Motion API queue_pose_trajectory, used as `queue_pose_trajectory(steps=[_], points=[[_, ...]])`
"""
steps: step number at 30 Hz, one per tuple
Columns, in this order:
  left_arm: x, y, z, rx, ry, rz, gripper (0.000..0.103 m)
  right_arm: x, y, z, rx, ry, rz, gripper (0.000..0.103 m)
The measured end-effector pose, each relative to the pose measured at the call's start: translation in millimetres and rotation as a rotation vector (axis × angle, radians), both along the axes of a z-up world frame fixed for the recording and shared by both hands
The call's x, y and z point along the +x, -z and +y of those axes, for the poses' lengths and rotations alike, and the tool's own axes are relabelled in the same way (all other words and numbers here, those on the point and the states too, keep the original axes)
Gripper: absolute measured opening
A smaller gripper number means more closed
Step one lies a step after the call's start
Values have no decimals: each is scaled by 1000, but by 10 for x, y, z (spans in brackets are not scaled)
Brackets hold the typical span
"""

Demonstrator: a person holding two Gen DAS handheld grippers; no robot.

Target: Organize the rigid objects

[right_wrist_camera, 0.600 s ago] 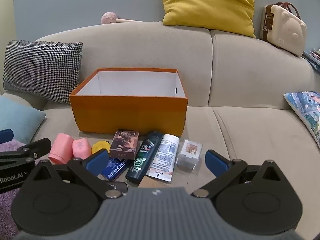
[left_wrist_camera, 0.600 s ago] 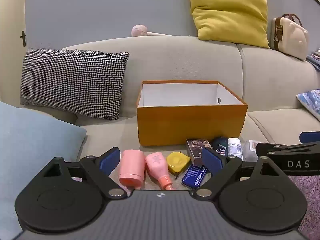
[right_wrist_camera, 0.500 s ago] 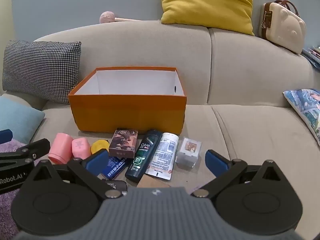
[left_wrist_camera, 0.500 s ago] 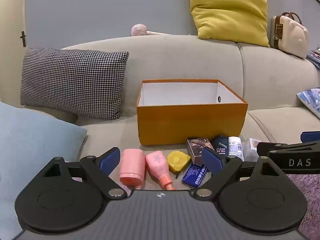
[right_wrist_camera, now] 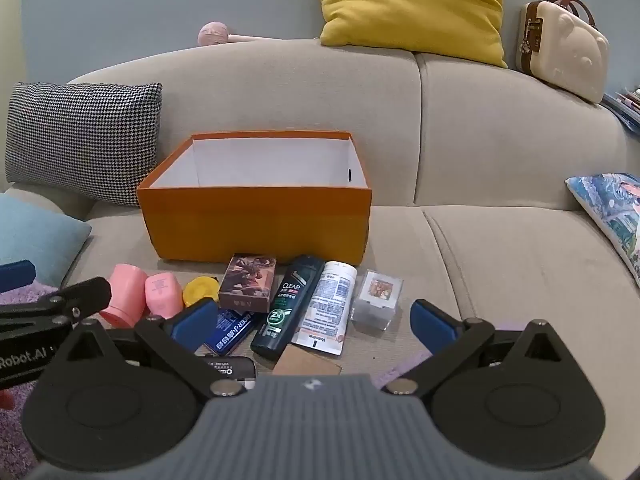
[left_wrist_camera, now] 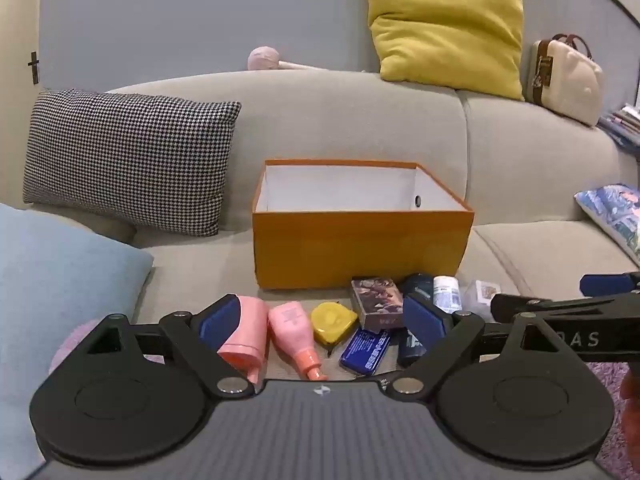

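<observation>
An empty orange box [left_wrist_camera: 360, 248] [right_wrist_camera: 256, 220] stands on the sofa seat. In front of it lie a pink cup [left_wrist_camera: 246, 332] [right_wrist_camera: 124, 294], a pink bottle [left_wrist_camera: 294, 334] [right_wrist_camera: 162, 294], a yellow tape measure [left_wrist_camera: 334, 322] [right_wrist_camera: 200, 290], a brown card box [left_wrist_camera: 376, 300] [right_wrist_camera: 250, 282], a blue packet [left_wrist_camera: 366, 350] [right_wrist_camera: 230, 330], a dark Clear bottle [right_wrist_camera: 290, 306], a white tube [right_wrist_camera: 328, 308] and a clear cube [right_wrist_camera: 378, 294]. My left gripper [left_wrist_camera: 320, 320] is open above the pink items. My right gripper [right_wrist_camera: 314, 320] is open above the bottle and tube.
A houndstooth pillow [left_wrist_camera: 124, 160] and a light blue pillow [left_wrist_camera: 52, 300] lie left. A yellow pillow [left_wrist_camera: 444, 24] and a cream case [left_wrist_camera: 564, 76] sit on the sofa back. A patterned pillow [right_wrist_camera: 608, 208] lies right. A dark flat item [right_wrist_camera: 228, 368] and brown card [right_wrist_camera: 308, 362] lie nearest.
Both grippers have moved slightly forward and up toward the objects; the box and items sit a little lower in view. Nothing was grasped.
</observation>
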State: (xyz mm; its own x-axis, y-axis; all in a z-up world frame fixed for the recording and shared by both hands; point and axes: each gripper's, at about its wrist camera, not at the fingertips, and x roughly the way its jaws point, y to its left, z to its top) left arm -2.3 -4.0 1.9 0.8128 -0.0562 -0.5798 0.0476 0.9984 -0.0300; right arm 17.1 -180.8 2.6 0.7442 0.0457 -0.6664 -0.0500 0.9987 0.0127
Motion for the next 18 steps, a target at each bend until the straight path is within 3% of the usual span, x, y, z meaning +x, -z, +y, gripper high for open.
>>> queue_pose_trajectory(steps=[18], points=[[-14, 22, -36, 13, 14, 11, 103, 7, -20, 28, -14, -10, 15, 102]])
